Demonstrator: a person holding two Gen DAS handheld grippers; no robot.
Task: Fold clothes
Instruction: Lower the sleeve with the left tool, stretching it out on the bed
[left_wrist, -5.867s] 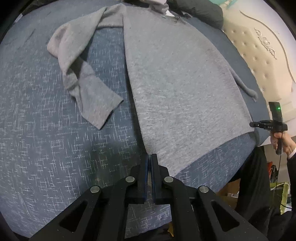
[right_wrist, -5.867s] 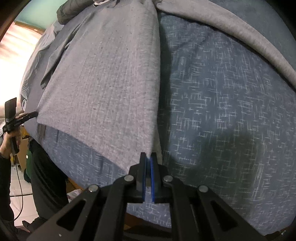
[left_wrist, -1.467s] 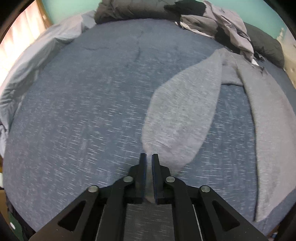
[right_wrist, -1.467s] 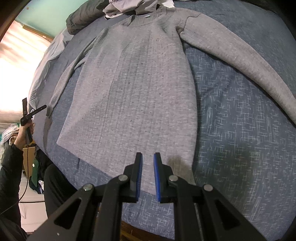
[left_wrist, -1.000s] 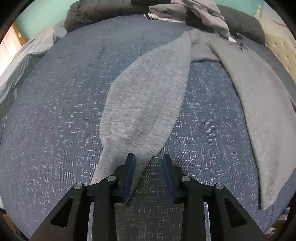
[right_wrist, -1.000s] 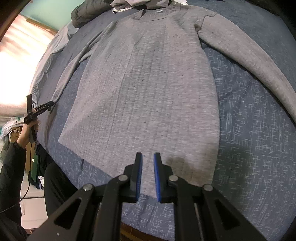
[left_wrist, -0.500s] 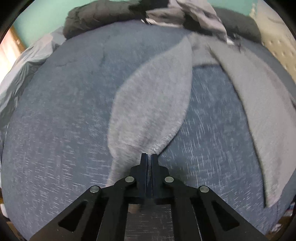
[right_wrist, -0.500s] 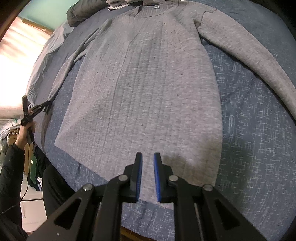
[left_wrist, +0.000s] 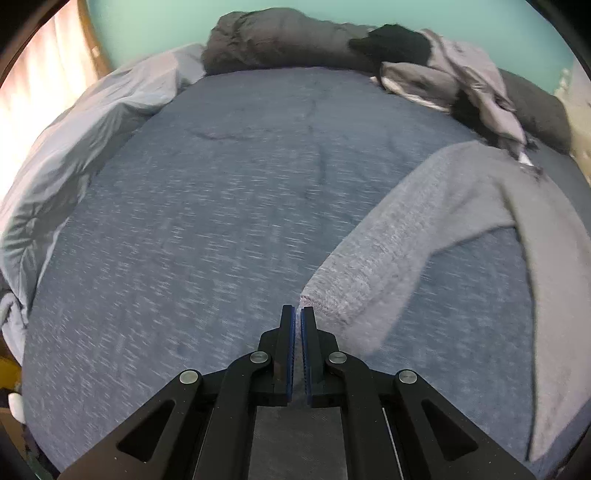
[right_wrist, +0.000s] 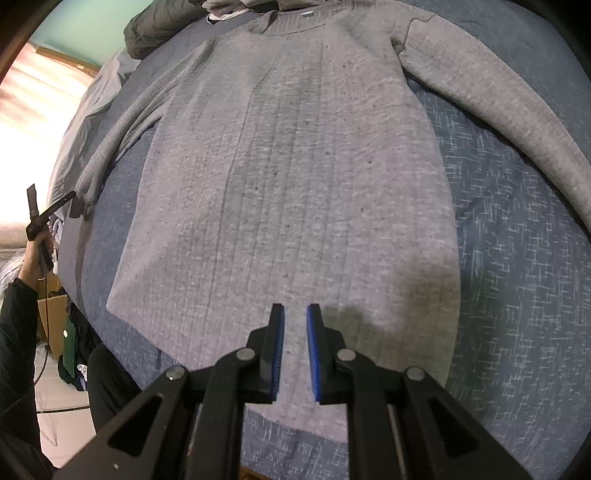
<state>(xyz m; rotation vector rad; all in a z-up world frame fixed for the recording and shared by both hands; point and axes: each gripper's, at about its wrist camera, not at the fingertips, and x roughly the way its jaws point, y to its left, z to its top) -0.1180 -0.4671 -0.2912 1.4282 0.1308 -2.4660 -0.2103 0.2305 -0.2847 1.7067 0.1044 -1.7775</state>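
The sweater (right_wrist: 295, 177) is spread flat on the bed (left_wrist: 207, 229), its hem lying just under and ahead of the right gripper (right_wrist: 295, 314), whose jaws are held narrowly apart with nothing pinched. The sleeve (left_wrist: 391, 254) cuff is clamped at the tips of the left gripper (left_wrist: 297, 314), whose jaws are closed on it, the sleeve trailing to their right.

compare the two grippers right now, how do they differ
The left gripper has its jaws pinched shut on the sweater cuff; the right gripper has a narrow gap between its blue pads and holds nothing. The left one carries the sleeve lifted off the bed; the right one sits over the sweater near its hem. Both are black with blue pads and point down at the bed.
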